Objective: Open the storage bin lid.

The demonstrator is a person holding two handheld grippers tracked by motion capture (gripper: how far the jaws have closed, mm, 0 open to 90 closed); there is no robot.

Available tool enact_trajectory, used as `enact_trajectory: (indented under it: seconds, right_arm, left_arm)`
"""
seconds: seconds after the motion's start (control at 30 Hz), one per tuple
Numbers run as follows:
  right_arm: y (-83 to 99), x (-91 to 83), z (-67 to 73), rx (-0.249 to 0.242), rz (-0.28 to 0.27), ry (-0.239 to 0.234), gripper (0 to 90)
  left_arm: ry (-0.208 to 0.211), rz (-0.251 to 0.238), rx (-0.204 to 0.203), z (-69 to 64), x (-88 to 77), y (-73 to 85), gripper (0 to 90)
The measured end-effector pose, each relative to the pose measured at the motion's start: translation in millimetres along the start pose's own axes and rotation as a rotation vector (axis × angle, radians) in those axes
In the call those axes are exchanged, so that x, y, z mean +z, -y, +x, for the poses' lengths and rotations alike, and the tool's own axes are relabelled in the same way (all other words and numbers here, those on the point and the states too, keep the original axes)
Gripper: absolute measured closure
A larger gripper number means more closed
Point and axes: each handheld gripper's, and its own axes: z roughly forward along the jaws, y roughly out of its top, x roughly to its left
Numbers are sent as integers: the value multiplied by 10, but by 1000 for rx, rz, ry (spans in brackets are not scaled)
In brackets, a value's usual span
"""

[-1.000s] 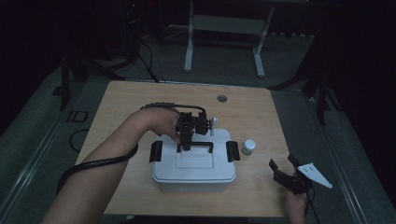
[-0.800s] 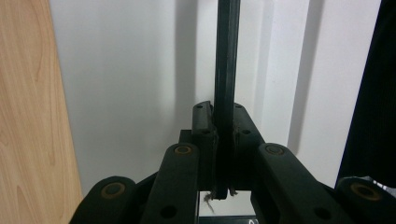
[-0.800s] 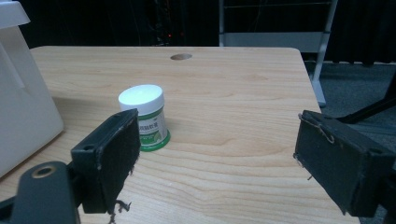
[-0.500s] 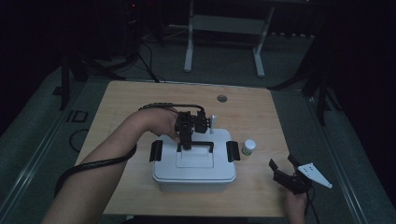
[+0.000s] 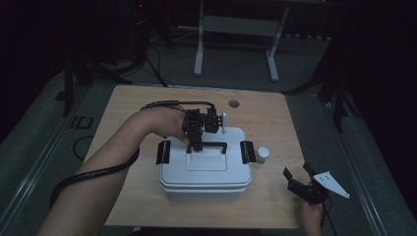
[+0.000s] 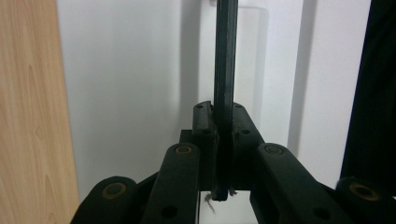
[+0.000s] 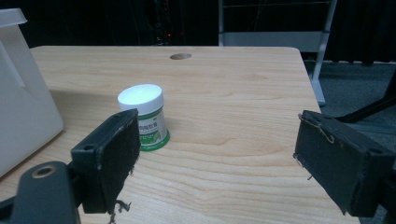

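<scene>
A white lidded box (image 5: 204,172) stands mid-table, with a black latch (image 5: 163,152) on its left side and another latch (image 5: 247,151) on its right. My left gripper (image 5: 193,146) points down over the lid and is shut on the left end of the black carry handle (image 5: 212,144). In the left gripper view, the thin handle bar (image 6: 225,56) is pinched between the pads of the left gripper (image 6: 223,126), above the white lid (image 6: 130,70). My right gripper (image 5: 298,172) rests open at the table's front right corner. Its jaws (image 7: 219,158) are wide apart, facing a small white-capped jar (image 7: 144,116).
The jar (image 5: 262,155) stands just right of the box. The wooden table (image 5: 275,118) has a round hole (image 5: 233,103) near its far edge. A black cable (image 5: 93,174) trails along the left forearm. A metal frame (image 5: 236,24) stands on the floor beyond the table.
The left gripper has risen slightly while still clamped on the handle. The right gripper has stayed where it was.
</scene>
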Motion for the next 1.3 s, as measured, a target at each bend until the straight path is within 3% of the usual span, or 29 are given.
enact_trajectory:
  seconds: [0.37,0.67,0.83,0.9,1.3]
  right_arm:
    - [0,-2,-1,2,-1,-1,138]
    - [0,3,4,0,0,1,139]
    - [0,5,6,-2,2,2,139]
    - [0,6,8,-3,3,2,138]
    - [0,13,15,-9,9,7,139]
  left_arm:
    - [-4,2,-18,0,-74,161,836]
    - [-14,-22,-41,-21,-143,344,836]
    - [-1,-37,-73,-12,-149,523,836]
    - [-14,-43,-86,-2,-135,608,836]
    - [-24,-13,-186,-13,-199,1115,836]
